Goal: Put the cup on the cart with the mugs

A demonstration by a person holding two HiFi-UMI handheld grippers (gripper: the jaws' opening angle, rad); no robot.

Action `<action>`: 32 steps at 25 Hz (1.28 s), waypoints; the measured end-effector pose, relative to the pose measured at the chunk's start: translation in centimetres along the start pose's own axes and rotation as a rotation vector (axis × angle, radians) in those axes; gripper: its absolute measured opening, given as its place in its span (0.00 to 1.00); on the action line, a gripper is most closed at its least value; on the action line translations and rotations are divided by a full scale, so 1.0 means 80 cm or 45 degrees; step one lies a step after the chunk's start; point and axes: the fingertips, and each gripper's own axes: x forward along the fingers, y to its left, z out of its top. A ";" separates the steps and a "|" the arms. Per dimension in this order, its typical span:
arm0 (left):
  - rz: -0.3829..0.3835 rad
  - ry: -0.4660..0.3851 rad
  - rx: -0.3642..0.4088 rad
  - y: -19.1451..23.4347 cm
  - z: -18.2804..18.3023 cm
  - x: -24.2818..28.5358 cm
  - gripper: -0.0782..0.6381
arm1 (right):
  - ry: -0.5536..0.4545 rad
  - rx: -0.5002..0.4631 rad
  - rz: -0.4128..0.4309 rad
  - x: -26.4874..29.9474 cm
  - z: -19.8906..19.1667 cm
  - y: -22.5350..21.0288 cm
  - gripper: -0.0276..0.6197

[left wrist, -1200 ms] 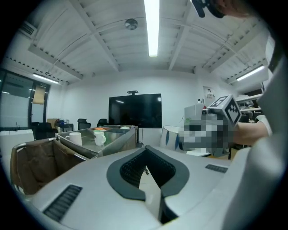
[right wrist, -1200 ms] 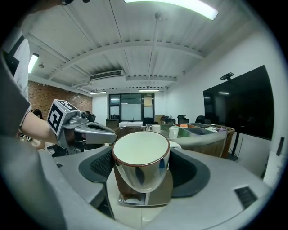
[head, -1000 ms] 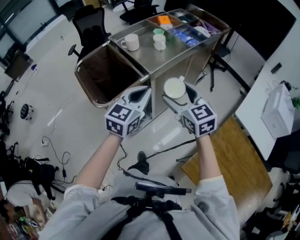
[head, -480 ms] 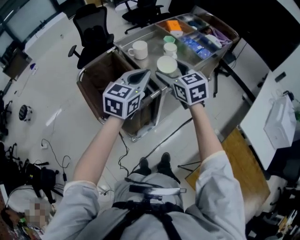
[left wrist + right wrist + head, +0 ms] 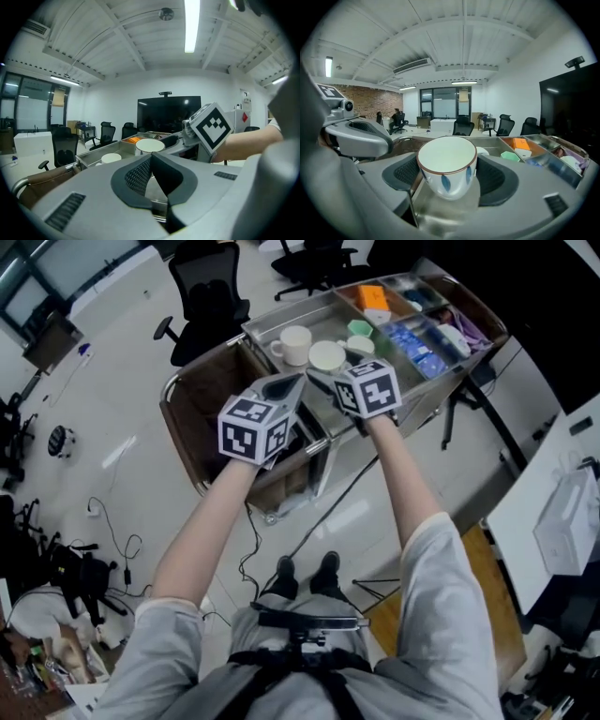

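1. Right gripper (image 5: pixel 323 369): jaws stood wide, clamped on upright cup (image 5: pixel 447 168) over cart (image 5: pixel 281 322) top.
2. Cup: sat near white mug (image 5: pixel 293 345), at its 4 o'clock.
3. Left gripper (image 5: pixel 151 174): jaws were together, empty, at 8 o'clock of right gripper.

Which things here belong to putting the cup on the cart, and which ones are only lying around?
Belong to the job: cup, held in the right gripper; cart; white mug on it.

Only lying around: orange box and blue packets in the cart's compartments; office chair; cables on the floor.
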 end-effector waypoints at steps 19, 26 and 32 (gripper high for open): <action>0.101 0.020 -0.049 0.059 -0.011 0.009 0.12 | 0.262 0.029 0.087 0.111 -0.042 -0.020 0.64; 0.096 0.032 -0.061 0.061 -0.018 0.014 0.12 | 0.309 0.046 0.081 0.127 -0.058 -0.025 0.64; 0.094 0.035 -0.067 0.063 -0.021 0.016 0.12 | 0.321 0.049 0.082 0.132 -0.076 -0.026 0.64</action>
